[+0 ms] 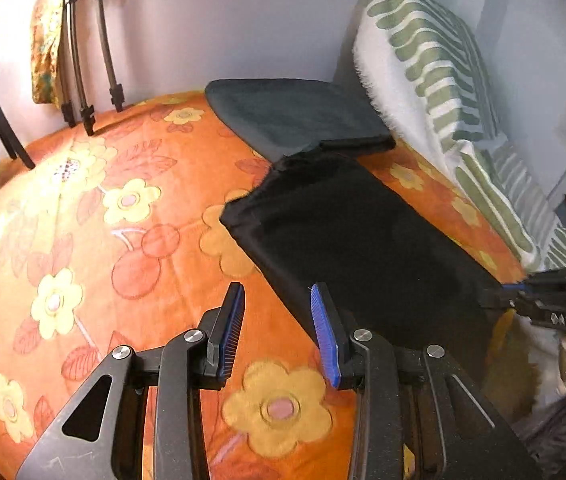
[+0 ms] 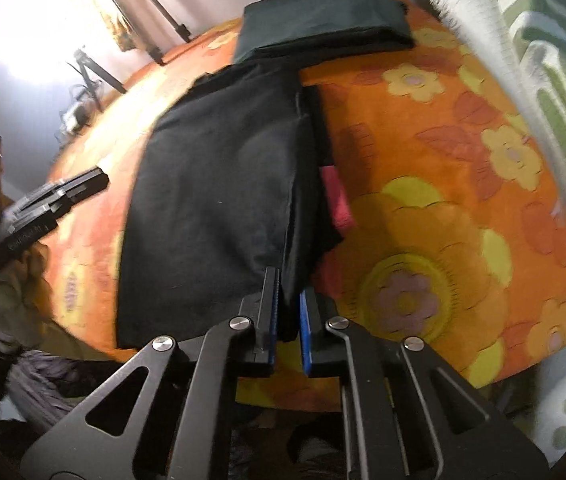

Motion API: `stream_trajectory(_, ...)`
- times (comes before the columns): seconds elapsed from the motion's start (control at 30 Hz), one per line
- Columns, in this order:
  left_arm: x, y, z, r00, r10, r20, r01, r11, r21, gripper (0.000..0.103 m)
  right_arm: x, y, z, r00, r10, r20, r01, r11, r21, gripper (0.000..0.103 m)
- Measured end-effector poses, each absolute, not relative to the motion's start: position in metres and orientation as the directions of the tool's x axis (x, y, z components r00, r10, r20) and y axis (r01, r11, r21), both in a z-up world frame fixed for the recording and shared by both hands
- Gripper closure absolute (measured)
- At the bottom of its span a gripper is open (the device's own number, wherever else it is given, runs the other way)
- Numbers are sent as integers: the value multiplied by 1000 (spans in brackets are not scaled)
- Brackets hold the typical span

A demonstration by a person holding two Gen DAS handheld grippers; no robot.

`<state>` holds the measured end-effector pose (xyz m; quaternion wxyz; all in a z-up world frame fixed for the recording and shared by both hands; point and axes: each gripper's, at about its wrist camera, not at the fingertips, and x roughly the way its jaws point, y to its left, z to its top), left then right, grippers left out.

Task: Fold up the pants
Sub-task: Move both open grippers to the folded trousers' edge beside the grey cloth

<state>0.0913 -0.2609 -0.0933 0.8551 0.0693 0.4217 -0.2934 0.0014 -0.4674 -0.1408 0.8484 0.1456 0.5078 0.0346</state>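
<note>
Orange floral bedspread (image 1: 83, 220), white wall behind; left gripper (image 1: 279, 320) apart, right gripper (image 2: 289, 320) clamped on black pants (image 2: 211, 200).

Little lettering can be read. At the right edge of the left wrist view, the right gripper (image 1: 523, 292) body bears pale embossed characters, too blurred to read. At the left of the right wrist view, the left gripper (image 2: 83, 184) carries a pale printed word, likewise illegible.
</note>
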Motion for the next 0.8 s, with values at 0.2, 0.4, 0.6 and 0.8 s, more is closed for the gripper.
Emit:
stream_trajectory(0.2,129,-273,-112,478,-399,-782,504,854,-128,70,9,-469,-144,480,149,-864,93,971,219,94)
stream_trajectory(0.4,158,-277,-127,553,-280,-785,456,890,4,67,9,-471,-147,480,158,-863,93,969,229,94)
stream_trajectory(0.6,156,-266,-112,592,-254,-765,435,899,38,67,6,-475,-140,486,136,-863,102,972,211,88)
stream_trajectory(0.8,130,-241,-95,492,-371,-787,457,880,-129,65,14,-485,-113,574,148,-805,76,970,232,48)
